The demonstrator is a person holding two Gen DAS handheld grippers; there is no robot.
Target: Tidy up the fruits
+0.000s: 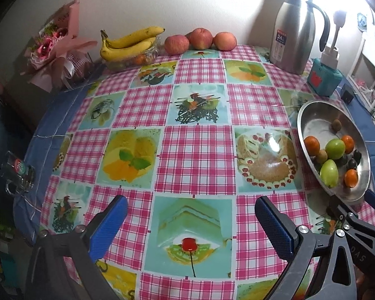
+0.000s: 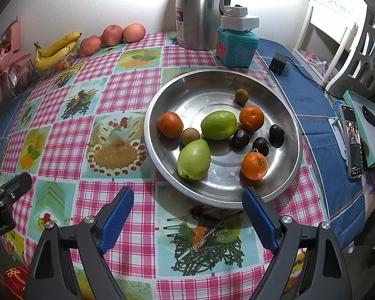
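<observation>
A round steel dish [image 2: 282, 95] [image 1: 310, 115] sits on the right half of the table. It holds three oranges [image 2: 170, 124], two green fruits [image 2: 194, 160], three dark plums [image 2: 240, 138] and two small brown fruits [image 2: 190, 136]. My right gripper [image 2: 187, 215] is open, hovering just in front of the dish's near rim with nothing between its fingers. My left gripper [image 1: 190, 225] is open over the checked cloth, left of the dish, also empty. Bananas [image 1: 130, 42] and three apples [image 1: 200, 38] lie along the far wall.
A steel thermos jug [image 1: 292, 32] and a teal box [image 1: 323, 77] stand at the back right. A pink bouquet [image 1: 55, 50] lies back left, a glass mug [image 1: 18, 175] at the left edge. A charger [image 2: 278, 63], phone [image 2: 353, 142] and white rack [image 2: 350, 37] are right.
</observation>
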